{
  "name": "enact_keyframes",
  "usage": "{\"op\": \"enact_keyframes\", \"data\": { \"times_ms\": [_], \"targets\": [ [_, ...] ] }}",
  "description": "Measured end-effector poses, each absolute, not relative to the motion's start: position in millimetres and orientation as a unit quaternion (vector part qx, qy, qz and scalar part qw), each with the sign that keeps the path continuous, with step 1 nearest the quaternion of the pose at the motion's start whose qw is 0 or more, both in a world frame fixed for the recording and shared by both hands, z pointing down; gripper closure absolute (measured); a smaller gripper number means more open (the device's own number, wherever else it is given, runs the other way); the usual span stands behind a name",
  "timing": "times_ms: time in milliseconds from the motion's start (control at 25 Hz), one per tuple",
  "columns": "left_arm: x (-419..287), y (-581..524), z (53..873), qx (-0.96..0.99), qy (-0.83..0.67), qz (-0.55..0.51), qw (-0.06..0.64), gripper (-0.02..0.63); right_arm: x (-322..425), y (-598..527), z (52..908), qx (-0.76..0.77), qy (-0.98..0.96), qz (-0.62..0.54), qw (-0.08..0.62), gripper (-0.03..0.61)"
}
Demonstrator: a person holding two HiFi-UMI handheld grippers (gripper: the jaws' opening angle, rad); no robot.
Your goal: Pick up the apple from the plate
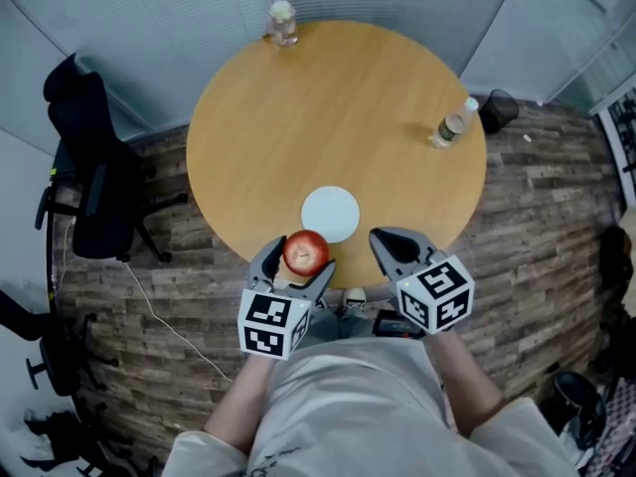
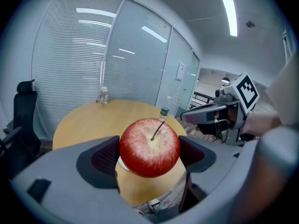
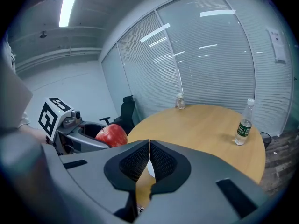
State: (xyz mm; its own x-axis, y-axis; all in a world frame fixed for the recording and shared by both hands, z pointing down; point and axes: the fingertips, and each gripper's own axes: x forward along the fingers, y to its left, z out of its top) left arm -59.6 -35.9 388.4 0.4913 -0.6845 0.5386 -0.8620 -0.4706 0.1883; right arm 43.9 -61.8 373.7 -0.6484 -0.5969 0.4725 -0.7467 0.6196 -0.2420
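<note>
Left claw grips apple, overlapping plate rim.

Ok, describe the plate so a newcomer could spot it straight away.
Start at the round wooden table; at its near edge, just beyond the left gripper, lies the plate, a small white disc, flat and bare. The bottle at the right edge and the clear jar at the far edge stand upright, and the red apple is off it, held in that gripper.

left tongs gripping apple, right tongs closed — empty
</note>
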Motion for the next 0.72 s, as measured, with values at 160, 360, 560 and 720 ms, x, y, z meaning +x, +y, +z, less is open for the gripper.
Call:
{"op": "enact_keyframes", "data": {
  "times_ms": [160, 360, 560, 720],
  "targets": [
    [-61.3, -35.7, 387.4, 0.834, -0.464, 0.194, 0.224, 0.216, 41.0, -63.4, 369.7, 0.383, -0.883, 0.210, 0.172, 0.548],
    [-58.6, -32.8, 388.8, 0.837, -0.460, 0.195, 0.225, 0.216, 42.6, -62.8, 368.6, 0.389, -0.881, 0.211, 0.168, 0.548],
    [-54.5, -35.0, 388.5, 0.840, -0.455, 0.194, 0.223, 0.216, 45.1, -61.9, 370.4, 0.391, -0.879, 0.213, 0.168, 0.548],
    [-53.8, -39.1, 386.7, 0.842, -0.452, 0.193, 0.222, 0.216, 44.1, -64.3, 368.1, 0.393, -0.879, 0.211, 0.167, 0.548]
  ]
}}
